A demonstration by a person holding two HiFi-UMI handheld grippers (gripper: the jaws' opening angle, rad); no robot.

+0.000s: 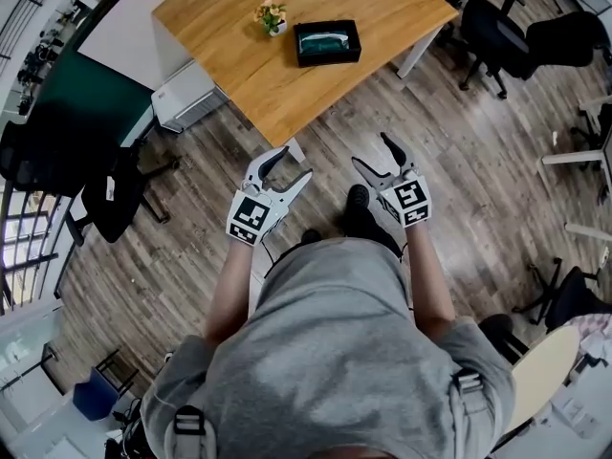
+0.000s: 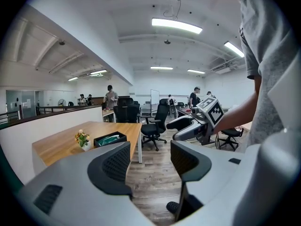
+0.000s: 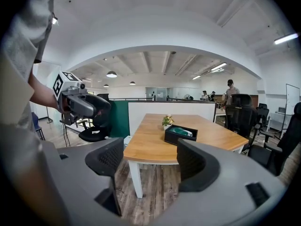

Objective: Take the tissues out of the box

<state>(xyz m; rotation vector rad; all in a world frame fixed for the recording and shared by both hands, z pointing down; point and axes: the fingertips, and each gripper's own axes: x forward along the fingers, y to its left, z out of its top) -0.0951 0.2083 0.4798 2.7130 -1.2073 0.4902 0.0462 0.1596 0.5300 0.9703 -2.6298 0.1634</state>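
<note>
Grey T-shirt (image 1: 325, 352) of the person fills the near part of the head view. They stand on the wood floor (image 1: 478, 161), off the near corner of the table (image 1: 229, 65).

Left hand-held gripper (image 1: 293, 163): jaws wide apart, nothing held. Its own view shows only floor and the table's side through the gap.

Right hand-held gripper (image 1: 369, 149): same, jaws spread, empty. Its own view looks straight at the table's near edge between the jaws.

Both are held out in front of the person, over the floor, short of the table and not touching it.

Black box (image 1: 330, 60) sits on the table, roughly mid-top, lid off or open-topped. Tissues (image 1: 323, 41) lie inside, looks like a green and white pack, nothing pulled out. A small potted plant (image 1: 272, 17) is also on the table, further toward its far edge. Office chairs (image 1: 507, 36) stand past the table's right side.

Progress, my read: zero. Nothing grasped and the tissues are fully in the box. Everything is left to do: close in on the table, bring one hand-held gripper down over the box, pinch the tissues and lift clear. The other will probably need to pin the box so it doesn't ride up.
</note>
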